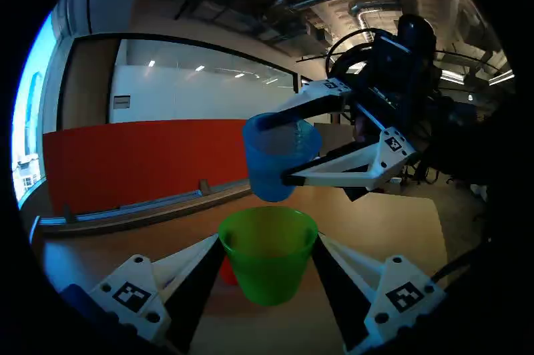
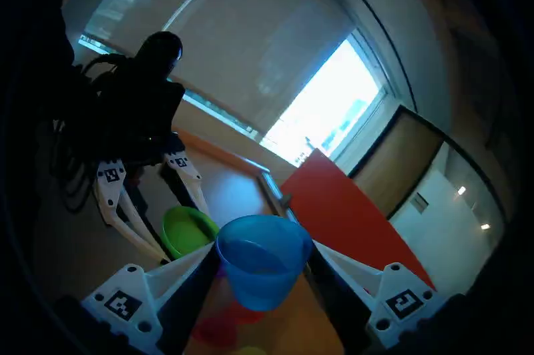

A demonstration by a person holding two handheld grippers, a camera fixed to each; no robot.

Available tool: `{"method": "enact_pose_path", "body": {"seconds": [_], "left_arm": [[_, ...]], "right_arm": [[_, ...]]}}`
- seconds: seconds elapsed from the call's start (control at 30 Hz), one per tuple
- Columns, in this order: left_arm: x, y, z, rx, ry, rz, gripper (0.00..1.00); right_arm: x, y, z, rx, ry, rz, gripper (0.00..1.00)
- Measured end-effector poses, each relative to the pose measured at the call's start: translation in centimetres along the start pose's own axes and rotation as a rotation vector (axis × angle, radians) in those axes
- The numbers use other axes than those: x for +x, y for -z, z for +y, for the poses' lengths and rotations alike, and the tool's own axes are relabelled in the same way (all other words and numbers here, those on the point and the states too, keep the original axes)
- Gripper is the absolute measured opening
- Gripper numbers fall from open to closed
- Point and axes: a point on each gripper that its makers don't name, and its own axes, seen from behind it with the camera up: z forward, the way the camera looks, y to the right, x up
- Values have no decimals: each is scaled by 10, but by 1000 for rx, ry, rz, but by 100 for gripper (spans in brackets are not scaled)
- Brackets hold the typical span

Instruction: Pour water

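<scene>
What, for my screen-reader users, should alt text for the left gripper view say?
The left gripper holds a green cup upright; the right gripper holds a blue cup above and beyond it, over a wooden table. A red wall panel stands behind.

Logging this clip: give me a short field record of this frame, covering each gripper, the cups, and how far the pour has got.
left gripper: closed on the green cup, one finger on each side
right gripper: closed on the blue cup in the same way
cup positions: blue cup held higher than the green cup and just beyond it, not touching
blue cup tilt: close to upright
pour: no stream visible; apparently not started
surface below: wooden table
</scene>
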Motion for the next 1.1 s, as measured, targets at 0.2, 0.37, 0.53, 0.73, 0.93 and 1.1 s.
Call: {"method": "enact_pose_path", "body": {"seconds": [0.2, 0.37, 0.53, 0.73, 0.93, 1.1], "left_arm": [[1, 0, 1, -1, -2, 0, 86], [2, -1, 3, -5, -2, 0, 86], [2, -2, 4, -9, -3, 0, 86], [2, -4, 4, -11, -4, -1, 86], [1, -5, 5, -14, -4, -2, 86], [0, -5, 6, -15, -5, -3, 86]], "right_arm": [[3, -4, 2, -4, 53, -4, 91], [5, -7, 2, -5, 84, -5, 91], [7, -10, 3, -5, 112, -7, 91], [7, -13, 5, -11, 153, -13, 92], [8, -15, 7, -12, 196, -16, 91], [8, -17, 8, -11, 232, -20, 91]]}}
